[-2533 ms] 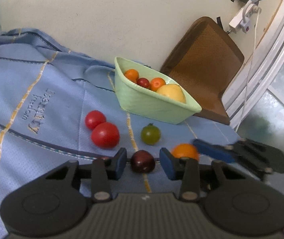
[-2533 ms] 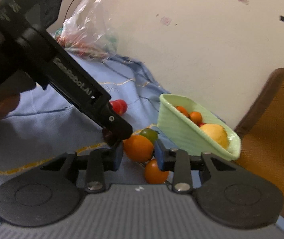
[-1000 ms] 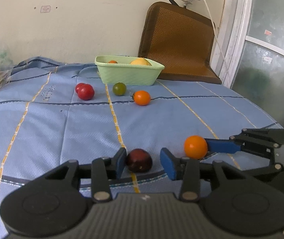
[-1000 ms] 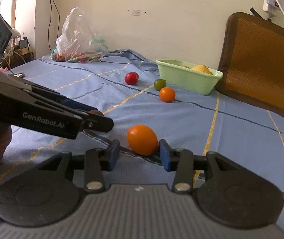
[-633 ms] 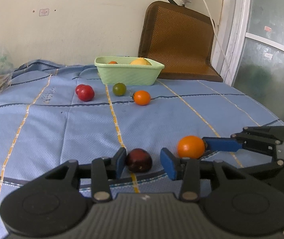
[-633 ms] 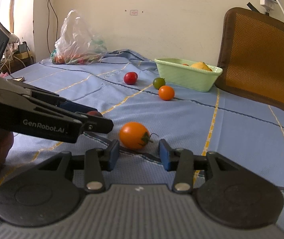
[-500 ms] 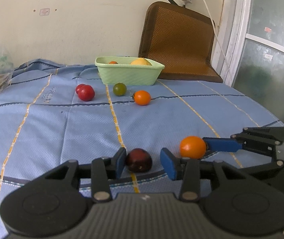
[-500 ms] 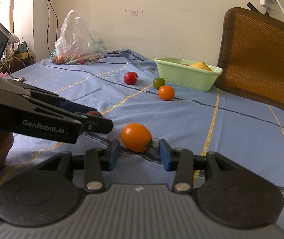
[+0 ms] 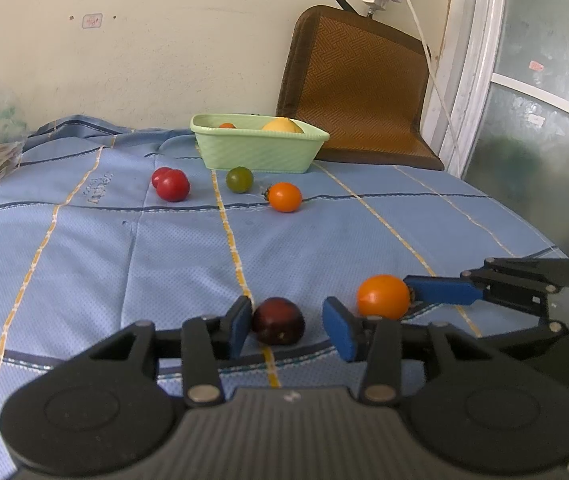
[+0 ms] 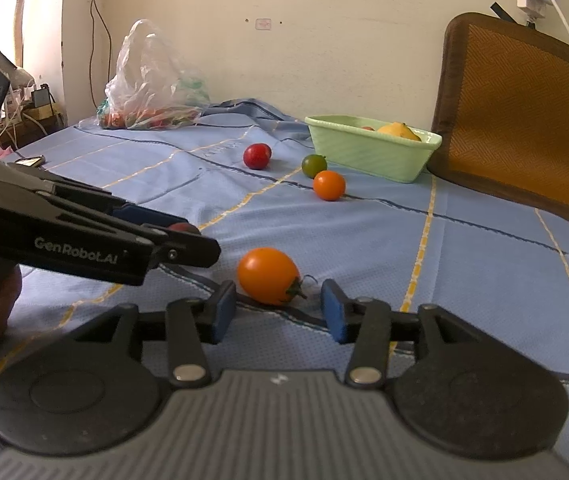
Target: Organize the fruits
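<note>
Both grippers low over the blue cloth (image 9: pixel 84 264), near its front edge; whether a bed or a counter lies under the cloth, cannot tell.

Left gripper (image 9: pixel 286 322): fingers apart and opening. The dark purple tomato (image 9: pixel 278 321) sits on the cloth between them, touching or nearly touching the left pad, clear gap at the right pad. No longer clamped.

Right gripper (image 10: pixel 278 312): fingers apart and opening. The orange tomato (image 10: pixel 268 276) rests on the cloth between the fingertips, tipped on its side, stem end toward lower right of the frame. Gaps on both sides.

Change: a second ago the orange tomato was gripped and held just off the cloth; since then it has dropped, rolled slightly, and settled. The dark tomato has barely shifted, only the pads have eased off it.

Reading: both fruits were carried away from the green basket (image 9: pixel 258 152), which sits at upper centre by the wall and holds a yellow fruit (image 9: pixel 282 125) and a small orange one. Three more stay near it: red tomatoes (image 9: pixel 170 184), a green tomato (image 9: pixel 239 179), another orange tomato (image 9: pixel 284 197).

Judgement: this looks like a set-down, perhaps sorting on the cloth by kind. Round fruit on soft cloth may roll as the fingers clear.
</note>
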The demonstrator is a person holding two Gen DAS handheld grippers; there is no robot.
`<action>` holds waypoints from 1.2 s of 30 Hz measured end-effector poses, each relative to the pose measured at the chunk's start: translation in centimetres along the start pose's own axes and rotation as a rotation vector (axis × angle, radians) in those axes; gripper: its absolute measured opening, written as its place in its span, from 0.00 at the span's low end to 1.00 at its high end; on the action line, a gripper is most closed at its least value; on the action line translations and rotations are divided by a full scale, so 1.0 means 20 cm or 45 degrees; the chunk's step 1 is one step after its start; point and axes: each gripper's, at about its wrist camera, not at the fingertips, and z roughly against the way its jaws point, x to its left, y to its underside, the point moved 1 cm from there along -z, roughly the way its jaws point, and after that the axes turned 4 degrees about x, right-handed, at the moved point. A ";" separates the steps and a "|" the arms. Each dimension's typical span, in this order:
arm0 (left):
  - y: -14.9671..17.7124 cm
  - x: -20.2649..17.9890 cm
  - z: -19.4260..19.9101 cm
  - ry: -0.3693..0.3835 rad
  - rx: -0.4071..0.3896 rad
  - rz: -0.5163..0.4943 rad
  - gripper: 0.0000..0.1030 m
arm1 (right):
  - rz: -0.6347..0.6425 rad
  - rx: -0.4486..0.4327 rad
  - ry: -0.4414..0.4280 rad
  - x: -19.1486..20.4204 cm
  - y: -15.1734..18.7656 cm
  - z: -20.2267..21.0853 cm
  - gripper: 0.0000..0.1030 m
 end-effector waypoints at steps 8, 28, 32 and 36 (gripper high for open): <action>0.00 -0.01 0.00 0.007 0.001 -0.011 0.44 | -0.002 0.000 -0.003 0.00 0.00 0.00 0.49; 0.00 0.01 0.00 0.007 -0.002 0.001 0.57 | -0.011 -0.005 -0.024 -0.03 0.00 0.00 0.50; 0.00 0.02 0.01 0.008 -0.005 0.012 0.57 | -0.011 -0.005 -0.024 -0.02 0.00 0.00 0.50; 0.00 0.02 0.01 0.009 -0.005 0.013 0.57 | -0.010 -0.005 -0.025 -0.03 0.00 0.00 0.50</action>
